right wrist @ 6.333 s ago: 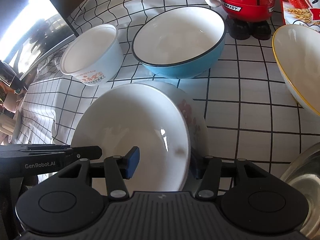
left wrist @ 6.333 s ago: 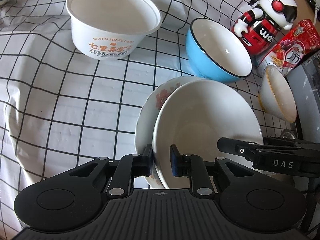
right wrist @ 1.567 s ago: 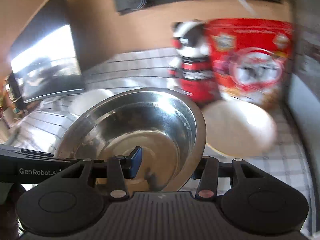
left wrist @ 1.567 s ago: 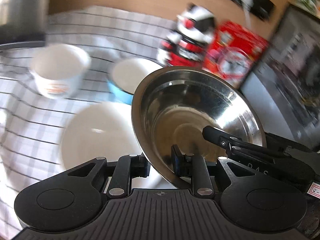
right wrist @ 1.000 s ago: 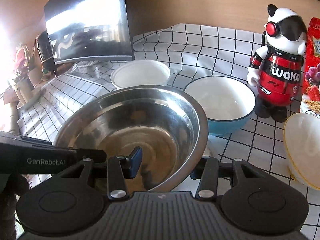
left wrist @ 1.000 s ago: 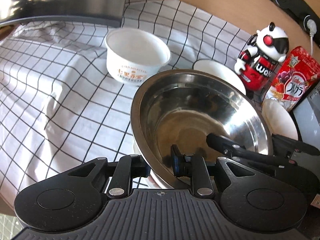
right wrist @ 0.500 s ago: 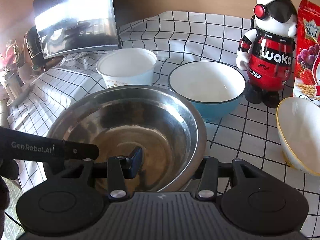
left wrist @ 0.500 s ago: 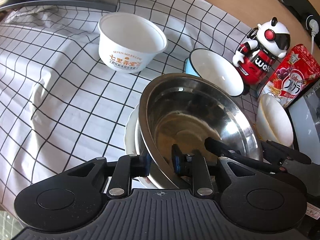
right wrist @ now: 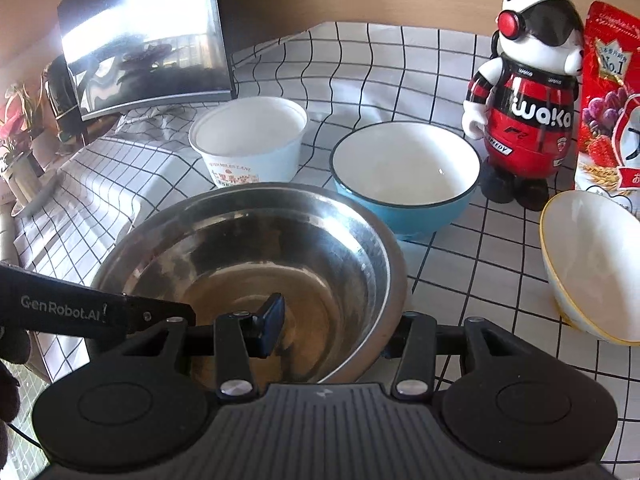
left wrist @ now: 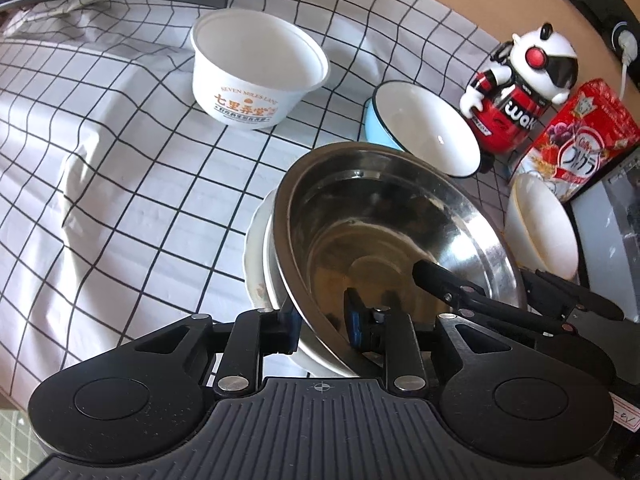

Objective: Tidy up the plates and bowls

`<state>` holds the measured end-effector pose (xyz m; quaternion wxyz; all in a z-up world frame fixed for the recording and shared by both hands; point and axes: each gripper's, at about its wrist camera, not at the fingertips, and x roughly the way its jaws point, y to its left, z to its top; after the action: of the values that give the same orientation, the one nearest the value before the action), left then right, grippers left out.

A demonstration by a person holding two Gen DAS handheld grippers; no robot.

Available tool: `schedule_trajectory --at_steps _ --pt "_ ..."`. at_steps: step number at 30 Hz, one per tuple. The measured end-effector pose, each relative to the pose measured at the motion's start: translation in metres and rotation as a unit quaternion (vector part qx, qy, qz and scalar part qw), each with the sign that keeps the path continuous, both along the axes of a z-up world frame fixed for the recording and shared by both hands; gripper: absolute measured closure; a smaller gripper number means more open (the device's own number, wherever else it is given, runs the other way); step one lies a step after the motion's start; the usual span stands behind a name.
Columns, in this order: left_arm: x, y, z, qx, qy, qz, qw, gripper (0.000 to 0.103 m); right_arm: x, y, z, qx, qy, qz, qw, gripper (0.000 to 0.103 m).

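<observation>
The steel bowl (left wrist: pixel 384 240) is sitting nested on the white dishes (left wrist: pixel 260 264). The left gripper (left wrist: pixel 322 322) is opening astride its rim; the right gripper (right wrist: pixel 340 328) is straddling the opposite rim, grip uncertain. Ahead, the blue bowl (right wrist: pixel 404 184), paper tub (right wrist: pixel 248 140) and yellow-rimmed bowl (right wrist: pixel 596 264) are awaiting stacking.

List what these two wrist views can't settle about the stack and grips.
- White dishes under the steel bowl: left view shows only edges, count unclear; right view hides them.
- Right gripper: its outer finger sits behind the bowl wall, contact unclear.
- Left gripper: opening astride the rim.
</observation>
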<state>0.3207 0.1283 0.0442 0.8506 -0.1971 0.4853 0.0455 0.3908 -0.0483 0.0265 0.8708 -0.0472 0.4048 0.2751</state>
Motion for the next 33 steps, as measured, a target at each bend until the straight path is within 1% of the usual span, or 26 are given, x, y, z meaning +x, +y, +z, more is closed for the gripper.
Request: schedule_trajectory --at_steps 2,3,4,6,8,14,18,22,27,31,33 --pt "-0.002 0.003 0.002 -0.004 -0.004 0.003 1.0 0.077 0.0 -0.002 0.001 0.002 0.002 0.002 1.0 0.058" --pt "-0.003 0.005 0.004 -0.004 -0.007 0.006 0.9999 0.079 0.0 -0.002 0.001 0.003 0.004 0.003 1.0 0.058" --pt "-0.004 0.006 0.006 -0.002 -0.009 0.01 0.9999 0.078 -0.001 -0.003 0.001 0.003 0.005 0.003 1.0 0.058" --pt "-0.005 0.012 0.007 -0.01 -0.011 0.02 0.9997 0.079 0.0 -0.004 0.001 0.01 0.015 0.0 1.0 0.058" --pt "-0.007 0.016 0.009 -0.006 -0.012 0.032 0.9994 0.079 0.0 -0.006 0.001 0.015 0.019 -0.002 1.0 0.058" --pt "-0.016 0.024 0.011 -0.01 -0.016 0.047 0.9987 0.079 -0.005 -0.007 0.004 0.012 0.006 0.002 1.0 0.058" --pt "-0.016 0.025 0.011 -0.016 -0.016 0.042 0.9988 0.079 -0.007 -0.01 0.006 0.013 0.005 -0.002 1.0 0.057" --pt "-0.012 0.025 0.006 -0.02 -0.012 0.038 0.999 0.079 -0.01 -0.012 0.006 -0.008 -0.002 -0.03 1.0 0.057" --pt "-0.008 0.027 0.004 -0.015 -0.016 0.03 0.9993 0.079 -0.01 -0.028 0.007 -0.002 -0.01 -0.077 0.997 0.057" --pt "-0.005 0.031 0.005 -0.008 -0.025 0.023 0.9994 0.079 -0.005 -0.032 0.003 -0.005 -0.002 -0.108 0.994 0.057" --pt "-0.005 0.034 0.008 -0.005 -0.038 0.018 0.9991 0.079 -0.004 -0.031 0.001 -0.006 0.007 -0.121 0.993 0.057"
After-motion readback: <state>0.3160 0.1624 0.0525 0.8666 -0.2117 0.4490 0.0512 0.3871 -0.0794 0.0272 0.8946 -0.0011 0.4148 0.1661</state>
